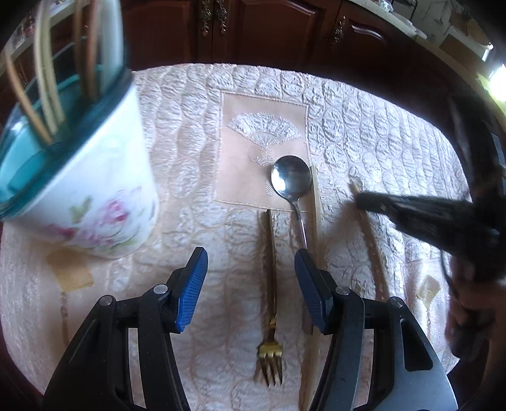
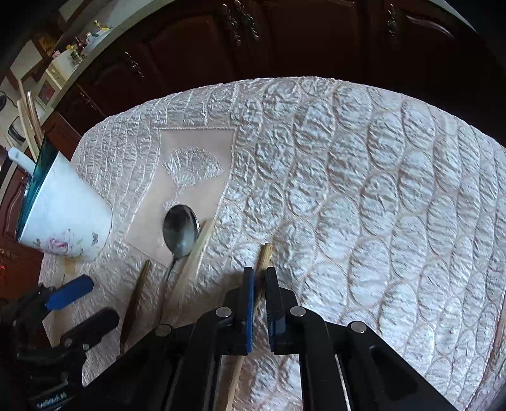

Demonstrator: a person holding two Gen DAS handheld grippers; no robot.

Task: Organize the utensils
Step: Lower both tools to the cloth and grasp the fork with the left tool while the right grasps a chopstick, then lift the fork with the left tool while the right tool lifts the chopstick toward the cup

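A white floral cup (image 1: 95, 196) with a teal rim stands at the left and holds several chopsticks and a white spoon; it also shows in the right wrist view (image 2: 66, 218). On the cloth lie a metal spoon (image 1: 291, 180), a gold fork (image 1: 270, 316) and a pale chopstick (image 1: 316, 227). My left gripper (image 1: 251, 262) is open above the fork's handle. My right gripper (image 2: 260, 273) is shut on a wooden chopstick (image 2: 264, 253), just above the cloth; it shows blurred in the left wrist view (image 1: 363, 199).
A quilted cream tablecloth (image 2: 363, 205) covers the round table. Dark wooden cabinets (image 1: 268, 28) stand behind. In the right wrist view the spoon (image 2: 180, 227), pale chopstick (image 2: 196, 253) and fork handle (image 2: 137, 294) lie left of my gripper, and the left gripper (image 2: 85, 303) is at the lower left.
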